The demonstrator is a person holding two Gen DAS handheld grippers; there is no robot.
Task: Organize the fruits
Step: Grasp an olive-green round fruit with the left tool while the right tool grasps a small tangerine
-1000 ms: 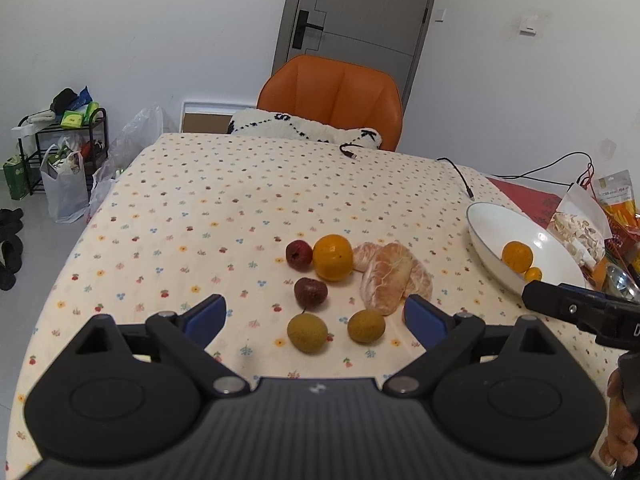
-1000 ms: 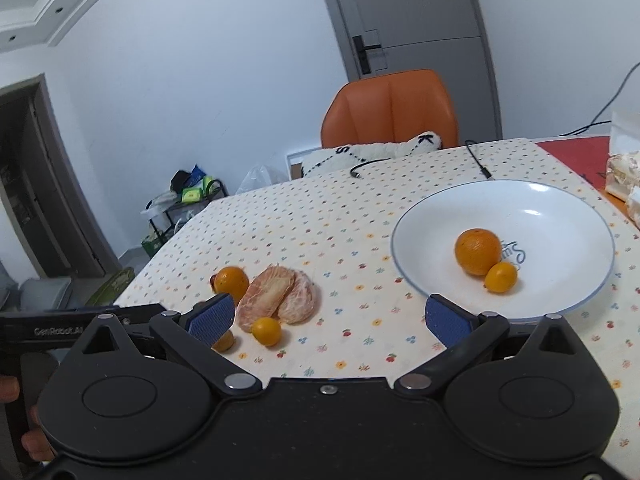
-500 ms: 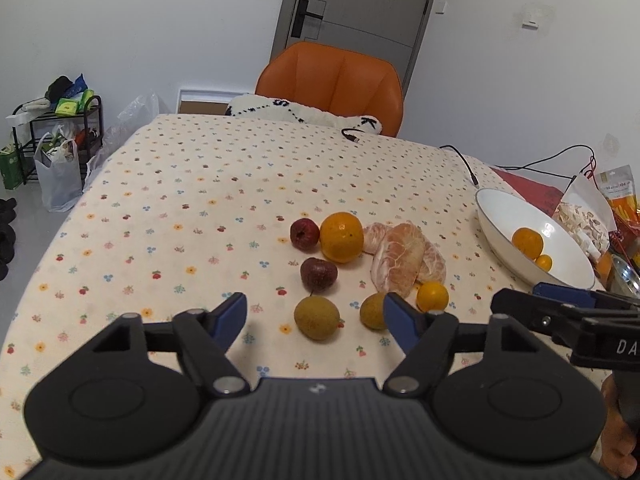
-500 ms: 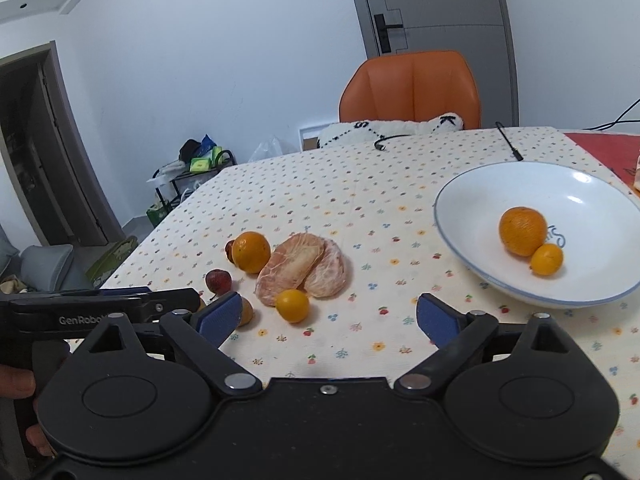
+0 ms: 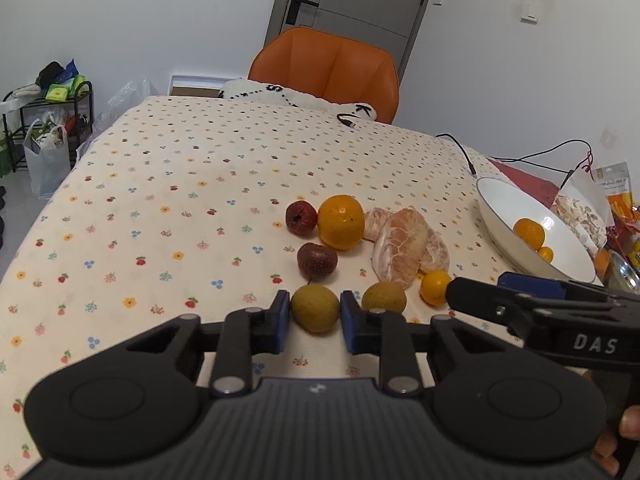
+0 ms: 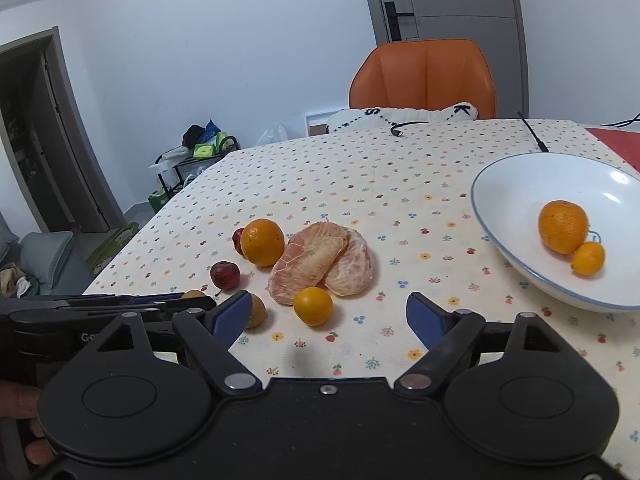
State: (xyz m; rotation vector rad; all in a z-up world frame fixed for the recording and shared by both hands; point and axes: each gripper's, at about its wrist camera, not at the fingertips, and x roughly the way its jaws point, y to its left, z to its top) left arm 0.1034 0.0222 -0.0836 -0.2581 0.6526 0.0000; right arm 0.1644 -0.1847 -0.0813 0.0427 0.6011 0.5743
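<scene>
White-walled room, orange chair [image 5: 326, 70] at the far edge of the worktop [image 5: 168, 184], which wore a floral cloth. Task looked barely started: only 2 fruits sat in the white bowl [image 6: 516, 184] near the right edge, 1 orange [image 6: 563, 226] touching 1 small citrus [image 6: 588, 258]. 8 pieces were left in a cluster near the front edge: 2 dark red fruits [image 5: 317, 261], a big orange [image 5: 341, 222], peeled pomelo segments [image 5: 400, 244], a small orange citrus [image 6: 313, 306], and 2 brownish-green fruits.

Left claw [image 5: 314, 318] was clamped on 1 brownish-green fruit [image 5: 315, 307], pads touching both sides, fruit at cloth level; whether it was clear of the cloth could not be told. The other brownish-green fruit [image 5: 384, 298] lay just beside it. Right claw [image 6: 328, 316] had its jaws closing, nothing pressed between them; the small citrus sat just ahead, likely its target.
</scene>
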